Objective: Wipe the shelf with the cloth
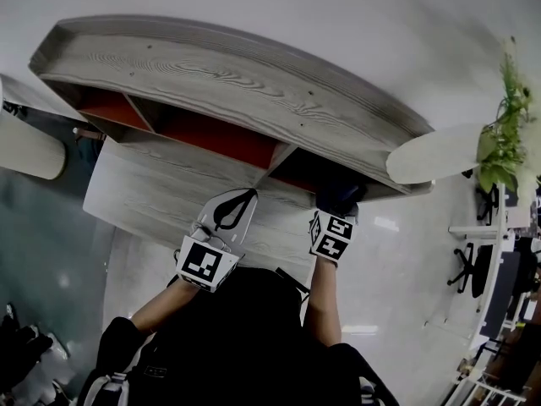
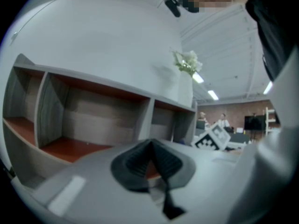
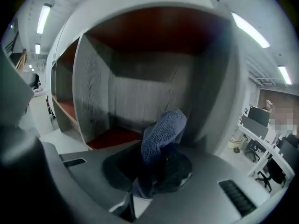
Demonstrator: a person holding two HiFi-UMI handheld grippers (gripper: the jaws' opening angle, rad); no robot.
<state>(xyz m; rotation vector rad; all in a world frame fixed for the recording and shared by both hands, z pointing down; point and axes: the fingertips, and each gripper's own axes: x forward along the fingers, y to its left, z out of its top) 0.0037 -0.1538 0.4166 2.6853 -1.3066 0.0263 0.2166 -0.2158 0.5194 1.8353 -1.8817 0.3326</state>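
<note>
The grey wood shelf has several open compartments with red-orange floors. My right gripper is at the mouth of the rightmost compartment, shut on a dark blue cloth. In the right gripper view the cloth sticks up from between the jaws of the right gripper, in front of that compartment's red floor. To the left, my left gripper hangs before the shelf's front, outside the compartments. In its own view the left gripper is shut with nothing in it, and the middle compartment lies ahead.
A round white tabletop juts out at the shelf's right end, beside a green plant. White flowers stand on the shelf top. Desks and office chairs fill the far right. Two people are far off.
</note>
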